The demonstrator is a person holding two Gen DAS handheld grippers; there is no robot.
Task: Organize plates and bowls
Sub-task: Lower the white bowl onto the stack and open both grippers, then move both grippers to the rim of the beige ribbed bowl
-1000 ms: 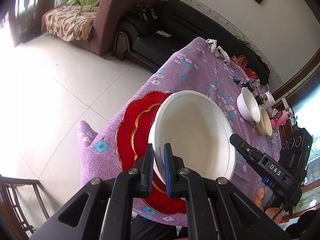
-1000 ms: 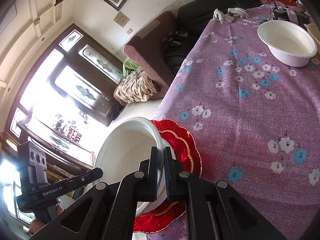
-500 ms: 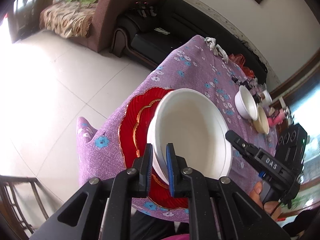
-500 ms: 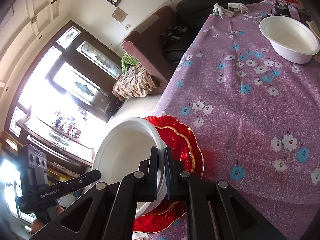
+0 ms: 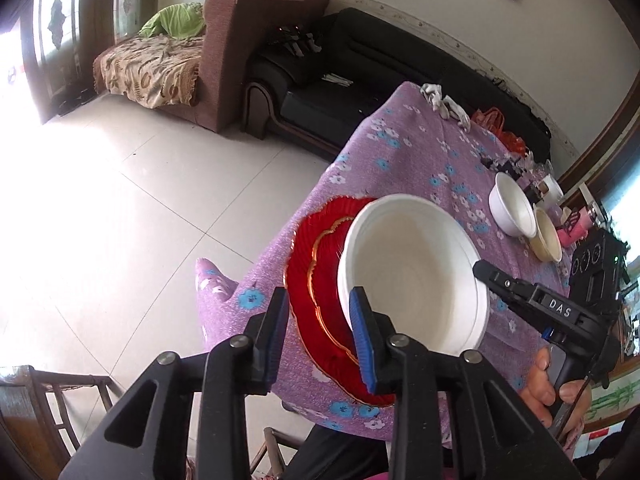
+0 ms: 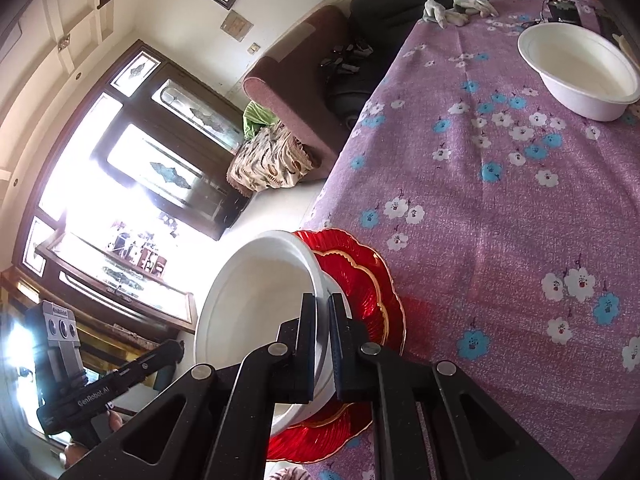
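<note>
A large white bowl (image 5: 412,276) rests on stacked red gold-rimmed plates (image 5: 316,280) at the near corner of the purple flowered table. My left gripper (image 5: 320,312) is open, its jaws apart beside the bowl's near rim. My right gripper (image 6: 323,320) is shut on the white bowl's rim (image 6: 256,304), above the red plates (image 6: 360,280). The right gripper also shows in the left wrist view (image 5: 480,270), at the bowl's far rim. A second white bowl (image 5: 512,208) (image 6: 580,68) and a beige bowl (image 5: 546,238) stand farther along the table.
The tablecloth (image 6: 500,208) hangs over the table edge near the plates. Small items and a pink bottle (image 5: 572,228) crowd the far end. A white cloth (image 6: 456,8) lies at the far edge. A wooden chair (image 5: 60,400) stands on the floor at lower left.
My left gripper has opened and let go of the bowl's rim, drawing back a little. My right gripper still holds the rim. The bowl now sits lower on the red plates.
</note>
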